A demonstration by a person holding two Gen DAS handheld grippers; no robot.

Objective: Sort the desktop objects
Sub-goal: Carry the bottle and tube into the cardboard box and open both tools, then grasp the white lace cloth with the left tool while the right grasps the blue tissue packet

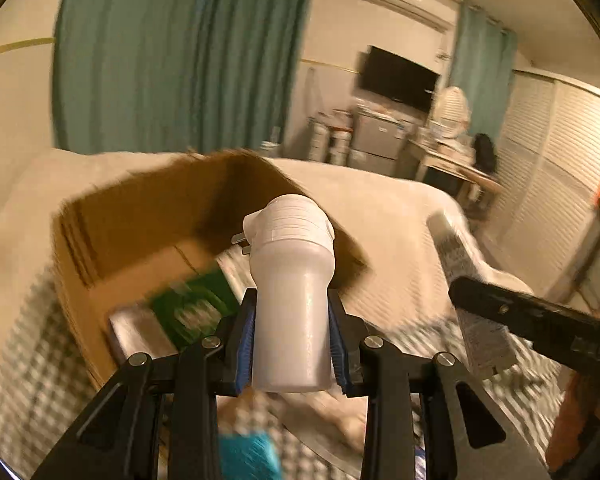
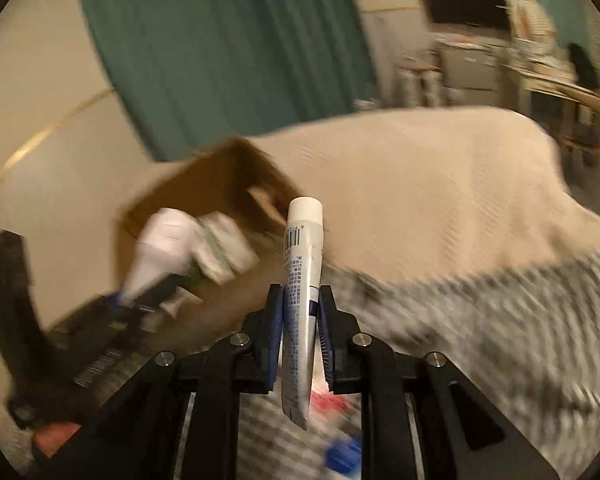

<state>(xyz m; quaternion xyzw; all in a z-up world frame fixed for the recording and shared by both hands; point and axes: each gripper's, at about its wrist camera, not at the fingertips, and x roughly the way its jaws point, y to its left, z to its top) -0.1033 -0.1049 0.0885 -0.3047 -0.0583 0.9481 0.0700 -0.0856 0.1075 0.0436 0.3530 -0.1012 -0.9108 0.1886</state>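
Note:
My left gripper [image 1: 291, 316] is shut on a white plug-in device with a ribbed round head and metal prongs [image 1: 290, 280], held up near the open cardboard box [image 1: 112, 240]. The box holds a green packet [image 1: 196, 304] and a white item [image 1: 136, 332]. My right gripper [image 2: 300, 312] is shut on a white tube with blue print and a white cap [image 2: 302, 280], held upright. The tube also shows in the left wrist view [image 1: 464, 280], and the white device in the right wrist view [image 2: 164, 248] in front of the box [image 2: 236, 176].
The box sits on a bed with a cream cover [image 2: 420, 184] and a checked cloth [image 2: 500, 320]. A teal object [image 1: 252, 456], a blue item [image 2: 342, 454] and a red one [image 2: 332, 404] lie below the grippers. Teal curtain [image 1: 180, 52] stands behind.

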